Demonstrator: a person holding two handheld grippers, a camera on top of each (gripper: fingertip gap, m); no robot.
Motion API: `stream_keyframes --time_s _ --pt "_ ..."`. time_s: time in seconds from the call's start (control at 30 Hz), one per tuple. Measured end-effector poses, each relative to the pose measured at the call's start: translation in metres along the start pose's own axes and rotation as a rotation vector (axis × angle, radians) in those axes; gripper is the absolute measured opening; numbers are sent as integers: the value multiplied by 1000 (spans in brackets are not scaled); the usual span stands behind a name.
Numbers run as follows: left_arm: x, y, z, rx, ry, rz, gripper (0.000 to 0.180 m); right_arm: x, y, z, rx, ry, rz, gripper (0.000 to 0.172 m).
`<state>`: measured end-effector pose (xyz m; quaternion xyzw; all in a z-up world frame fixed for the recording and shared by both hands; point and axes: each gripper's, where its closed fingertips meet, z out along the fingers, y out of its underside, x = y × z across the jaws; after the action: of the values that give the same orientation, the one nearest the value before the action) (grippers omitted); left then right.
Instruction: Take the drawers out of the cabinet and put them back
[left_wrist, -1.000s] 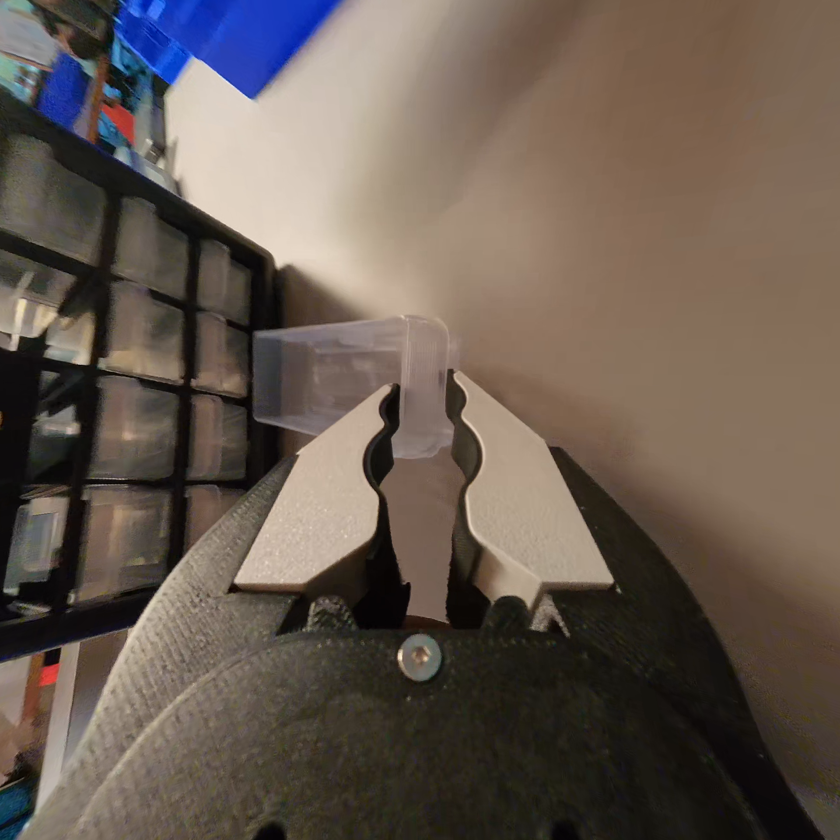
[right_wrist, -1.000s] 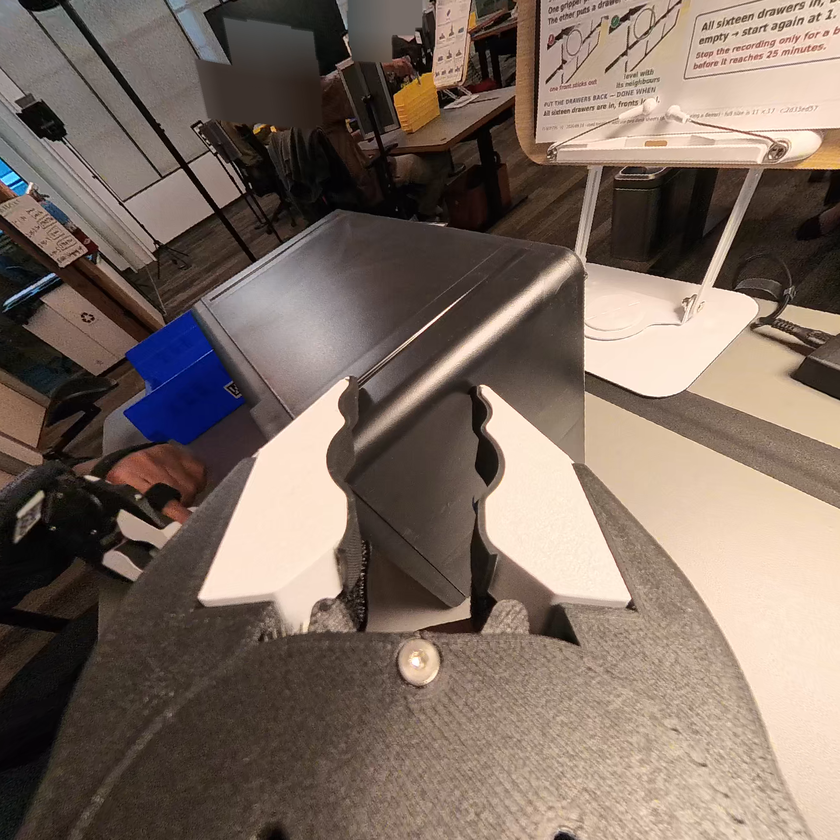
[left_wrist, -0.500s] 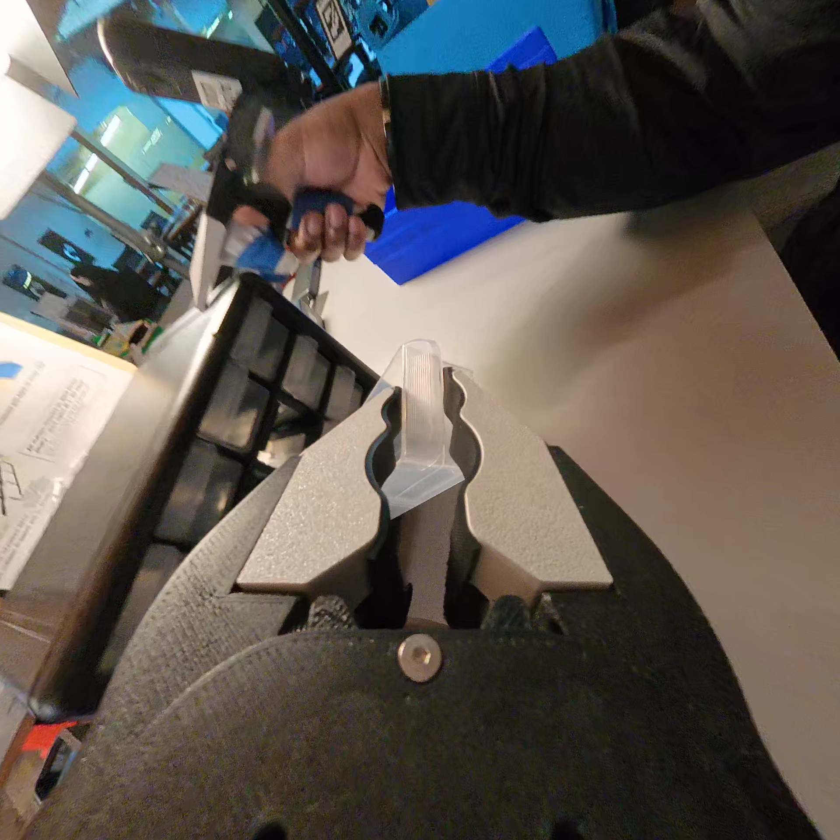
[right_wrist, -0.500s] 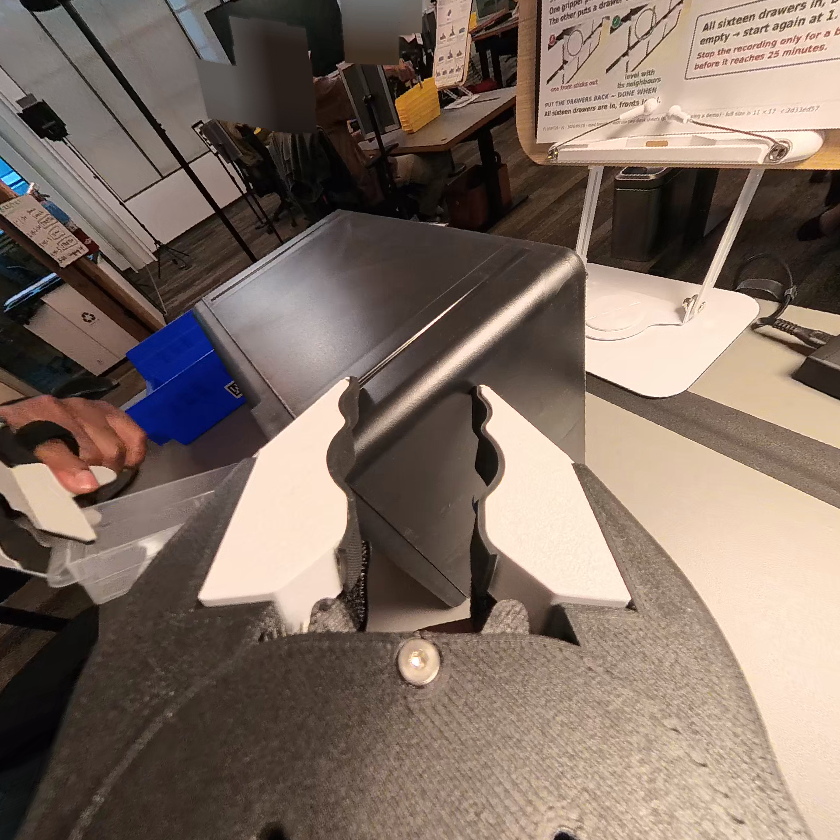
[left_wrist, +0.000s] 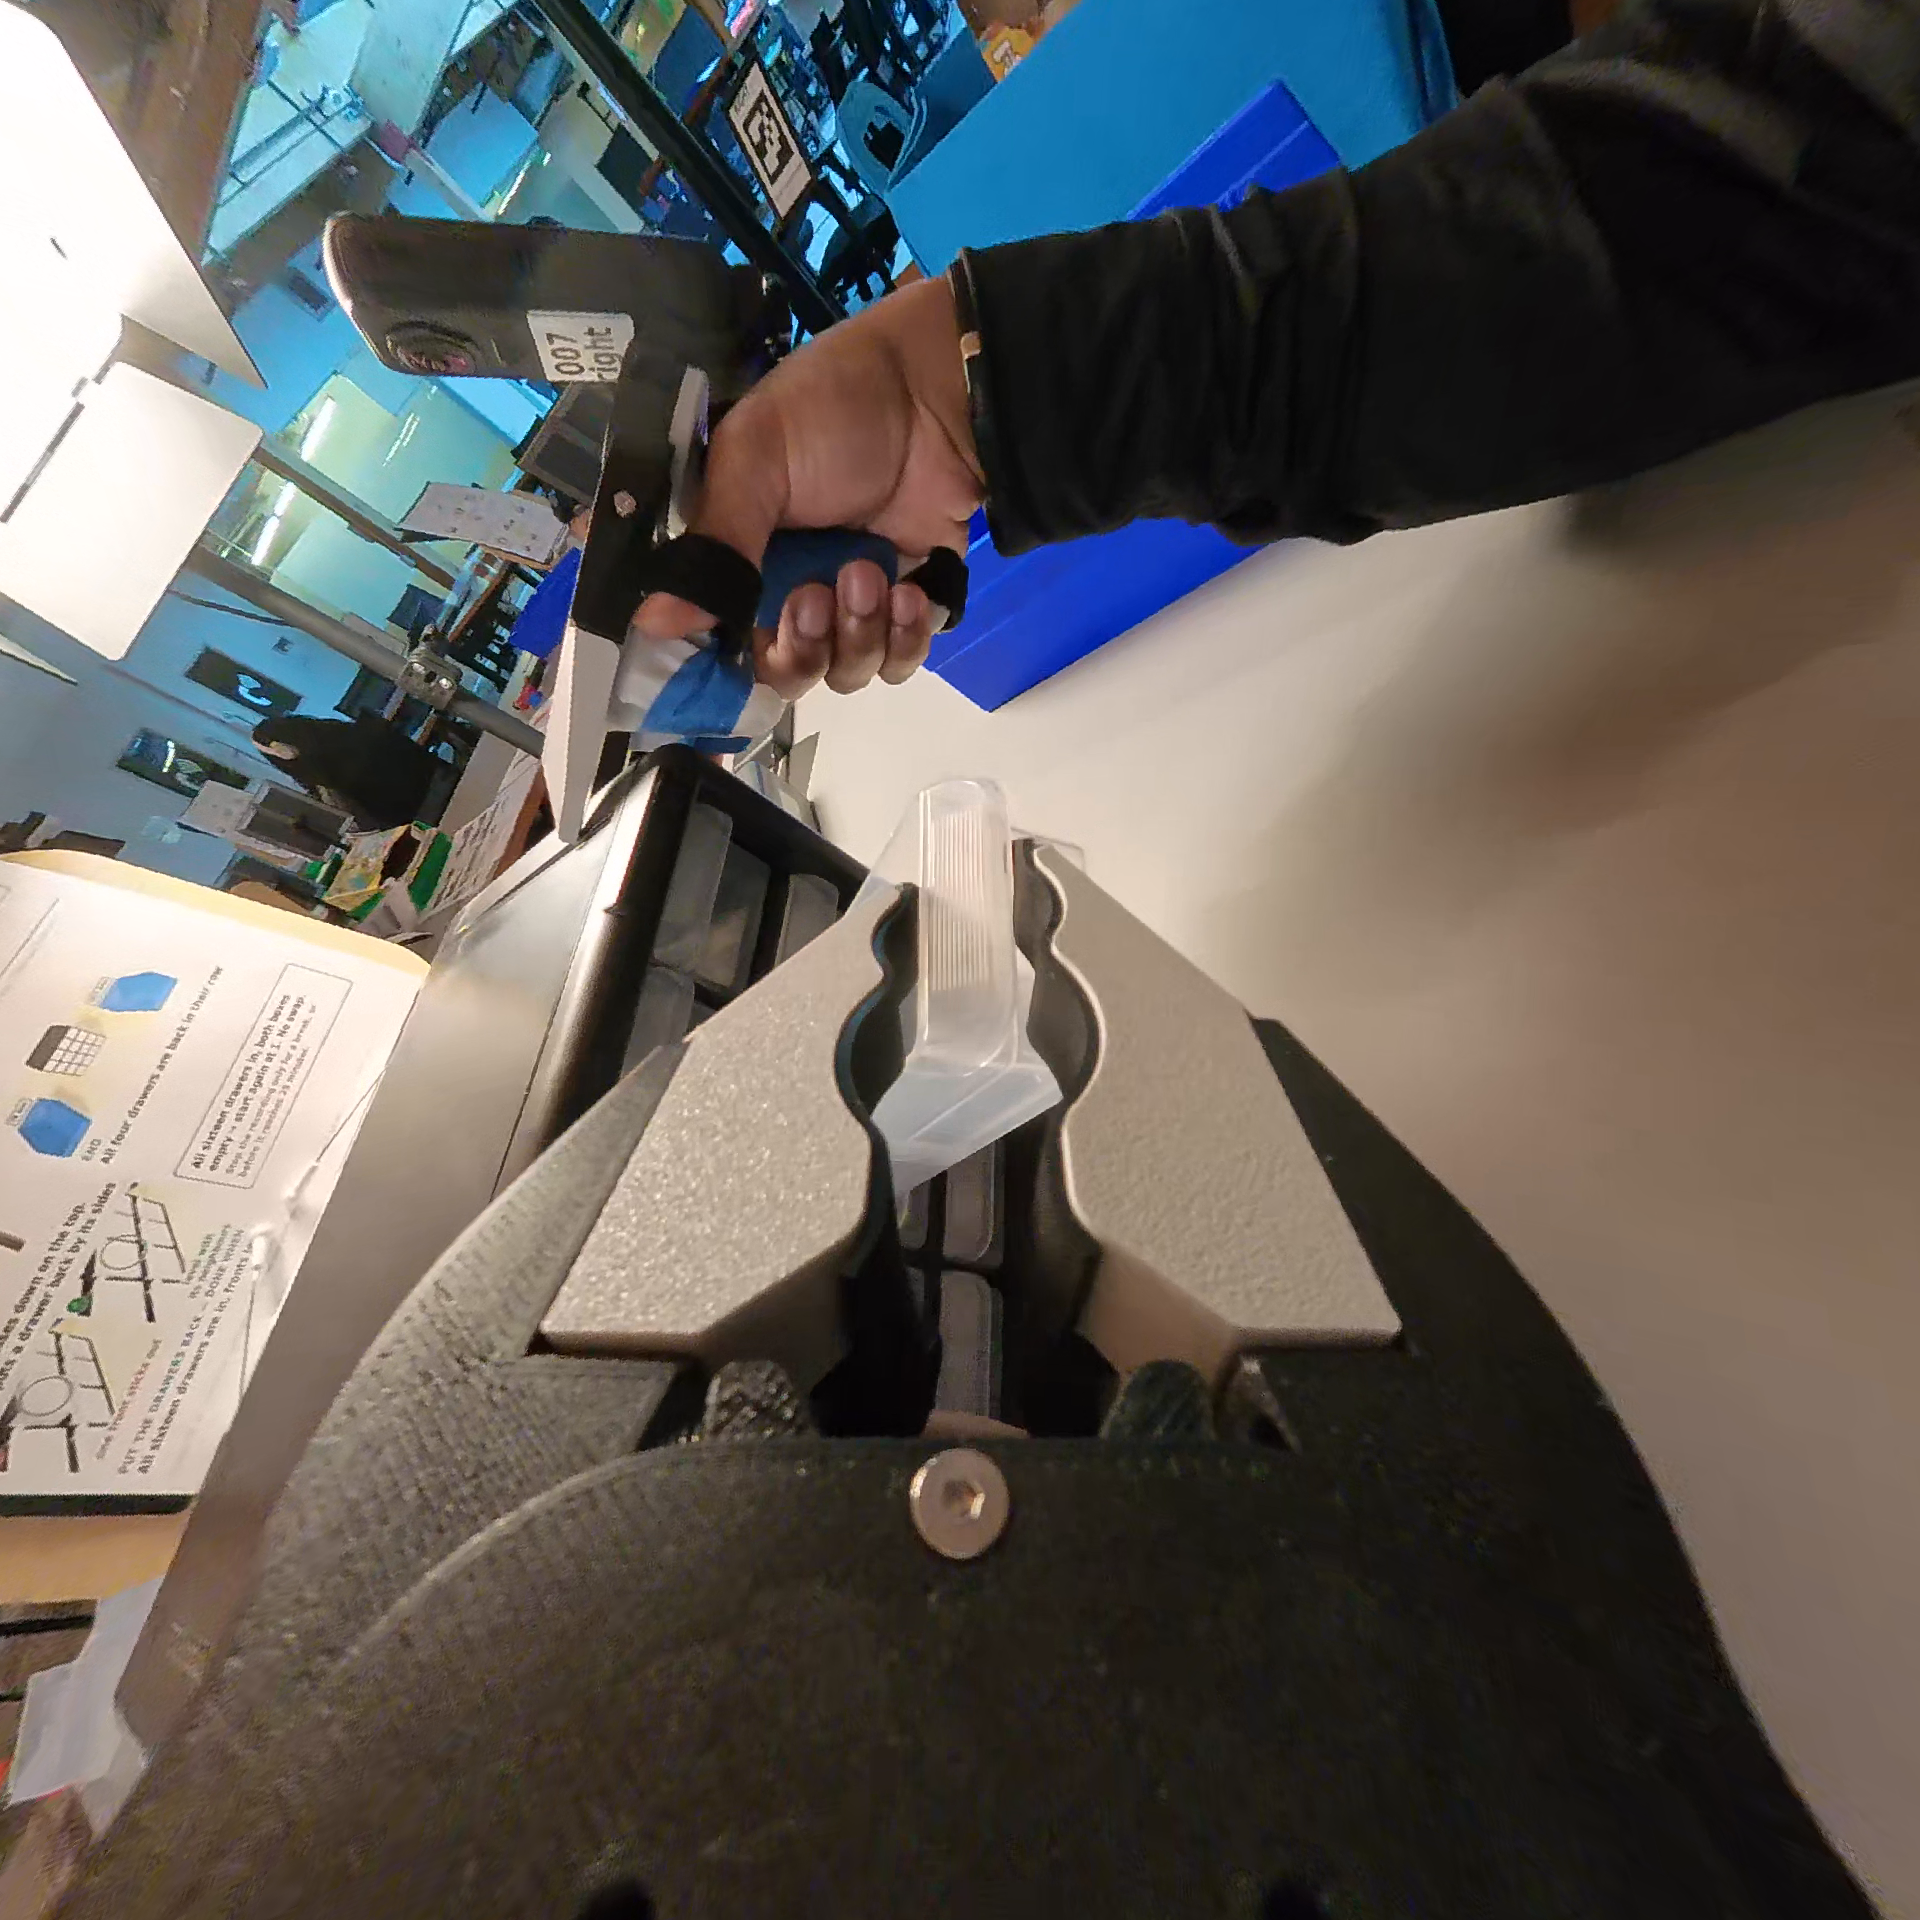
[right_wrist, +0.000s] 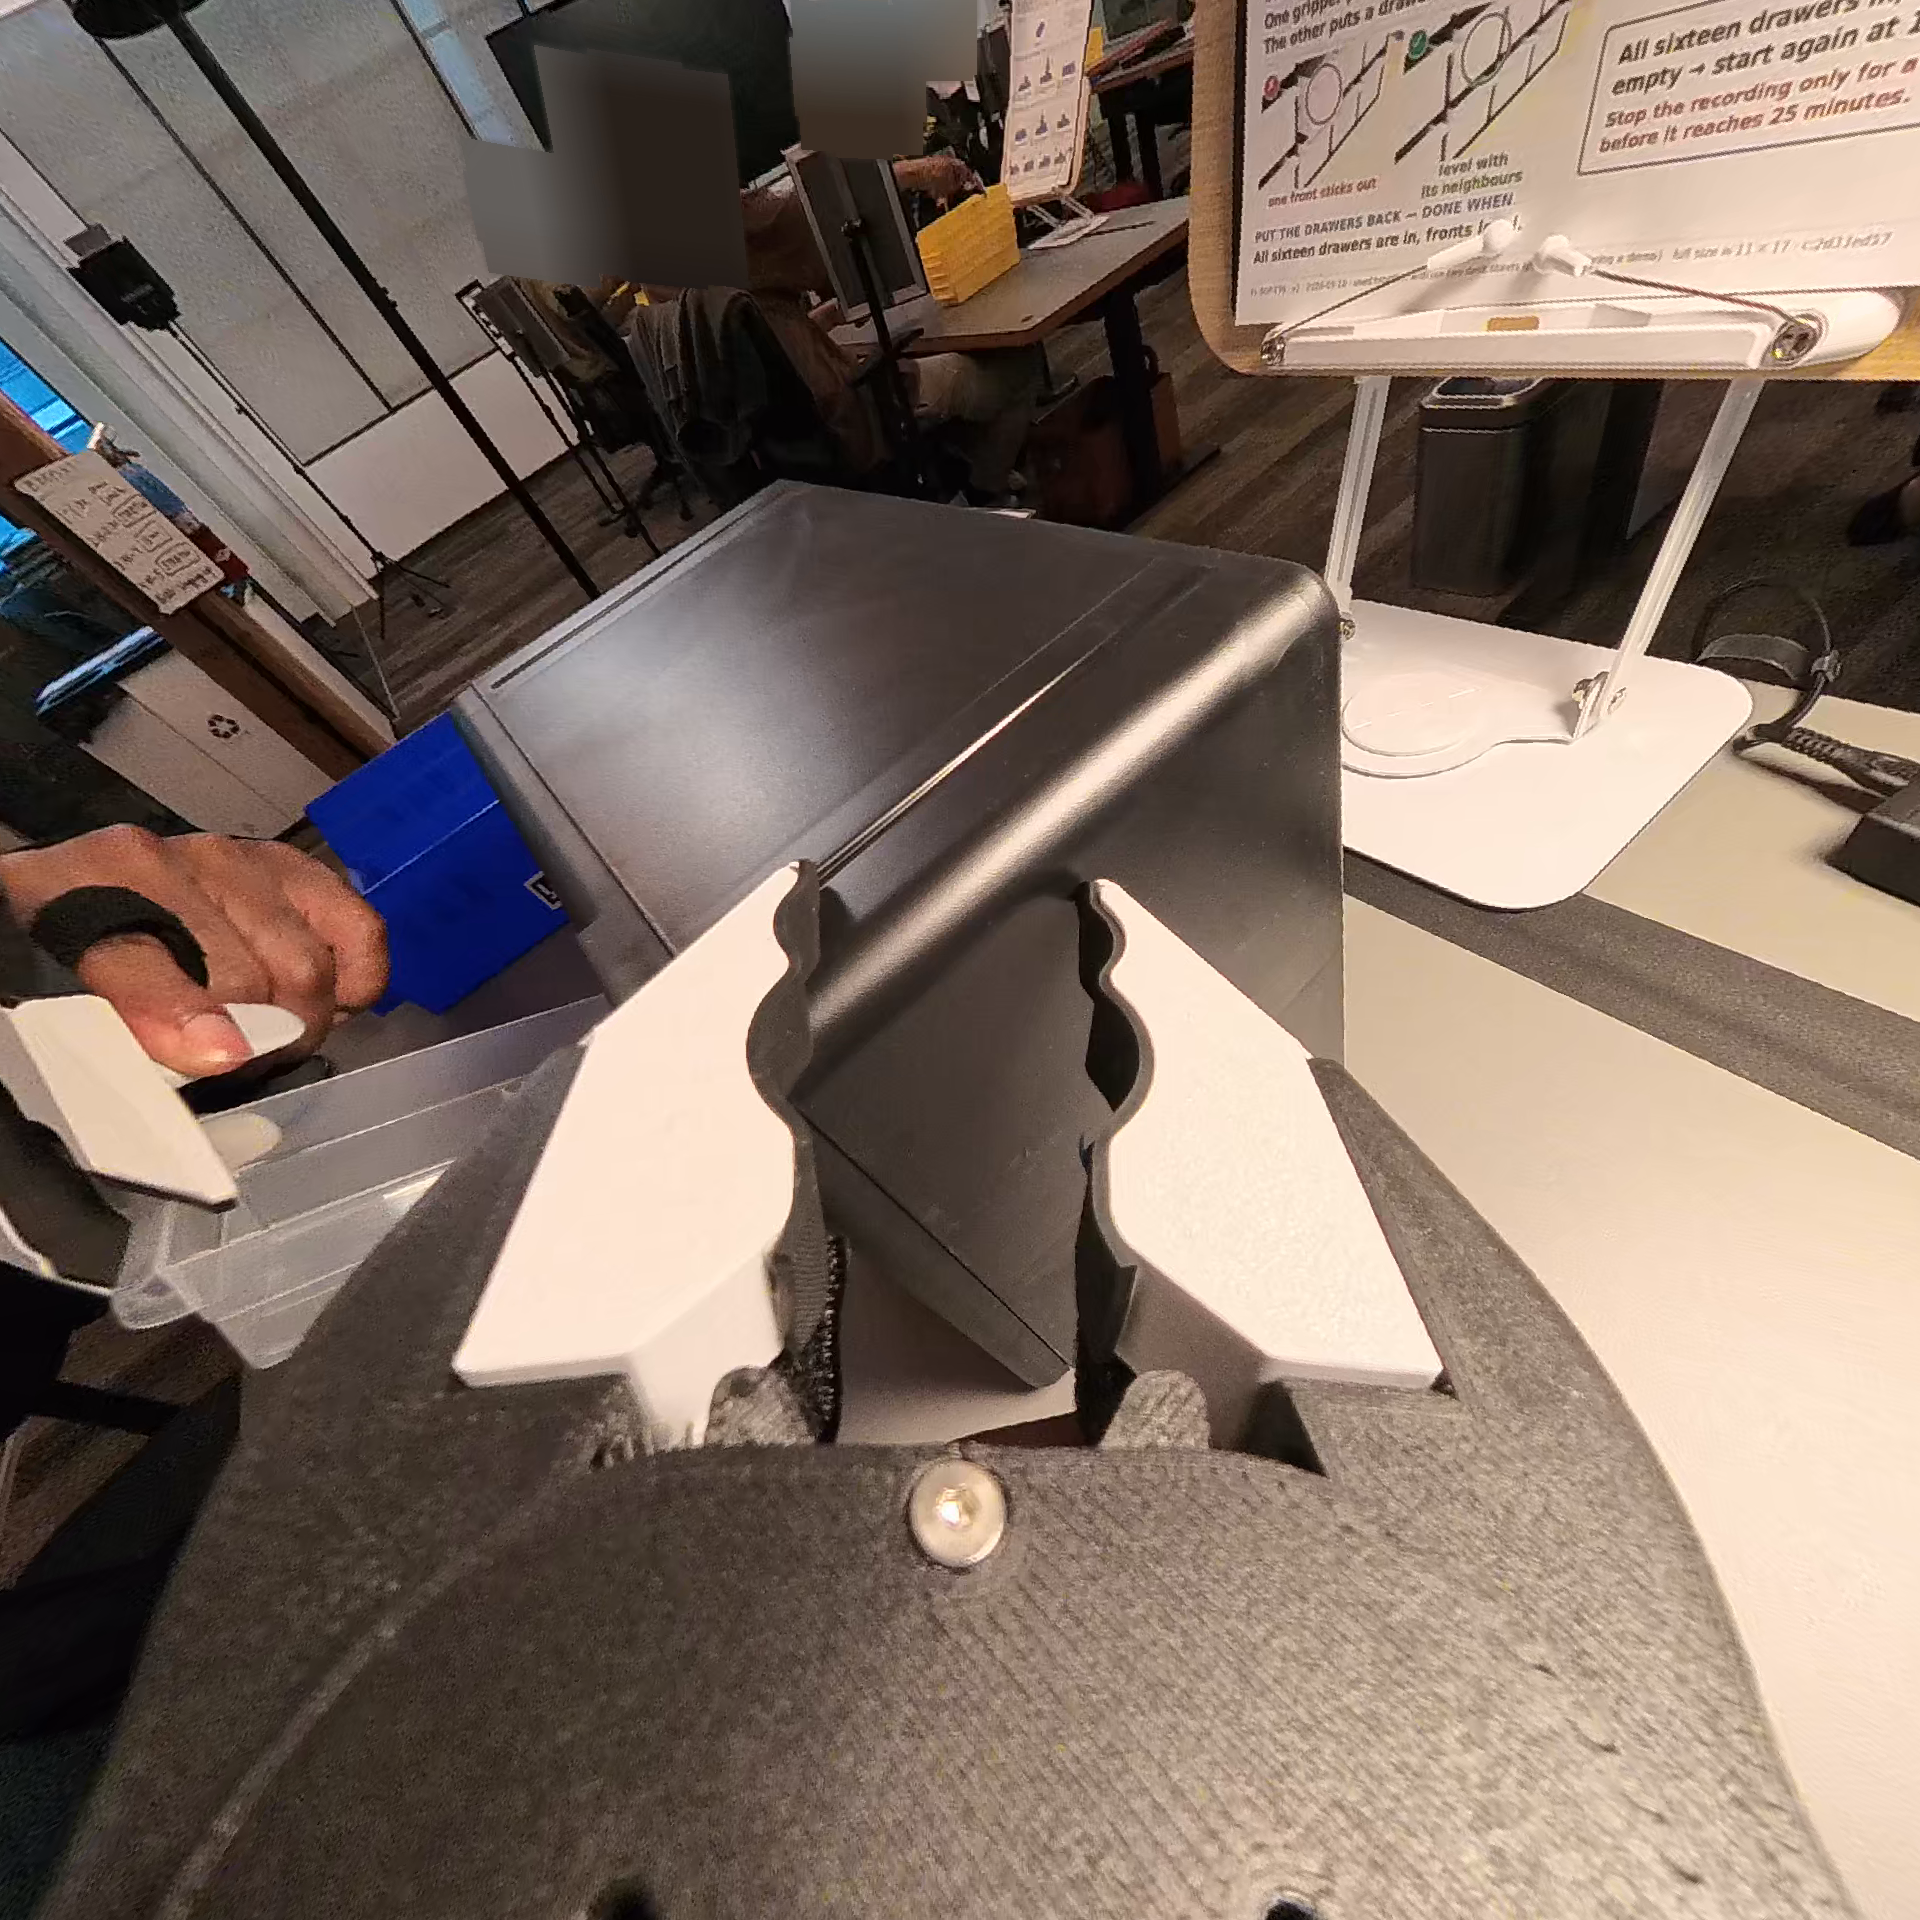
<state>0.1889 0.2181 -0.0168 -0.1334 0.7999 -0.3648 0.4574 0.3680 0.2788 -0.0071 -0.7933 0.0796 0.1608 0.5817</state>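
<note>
Clear plastic is what the left gripper (left_wrist: 961, 904) has clamped, both pads pinching the ribbed front handle of a see-through little drawer (left_wrist: 961, 997) that's out of the black plastic drawer cabinet (right_wrist: 935, 727), just beside its front grid on the pale tabletop (left_wrist: 1455, 935).

Writing-wise: a printed instruction sheet (right_wrist: 1558, 125) with diagrams sits on a white stand behind the cabinet, a white sticker (left_wrist: 577, 348) is on the right tool's body, and a square black-and-white code marker (left_wrist: 769, 130) hangs in the background.

A blue plastic bin (right_wrist: 436, 862) sits past the cabinet.

The right gripper (right_wrist: 945, 904) is spread wide against the cabinet's rounded top back edge, pads not squeezing it. The person's dark-sleeved right hand (left_wrist: 842, 488) reaches across the table.
</note>
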Motion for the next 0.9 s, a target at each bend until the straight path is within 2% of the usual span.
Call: stream_keyframes --time_s 0.23,0.57,0.77,0.9 --pt "-4 7 5 2 -23 57 18 0 0 0 0 -2 0 53" --pt "13 18 15 78 -48 139 19 0 0 0 1 -2 1 53" --pt "20 39 26 -24 -69 222 19 0 0 0 0 -2 0 53" --pt "8 60 32 -81 -135 222 19 0 0 0 0 -2 0 53"
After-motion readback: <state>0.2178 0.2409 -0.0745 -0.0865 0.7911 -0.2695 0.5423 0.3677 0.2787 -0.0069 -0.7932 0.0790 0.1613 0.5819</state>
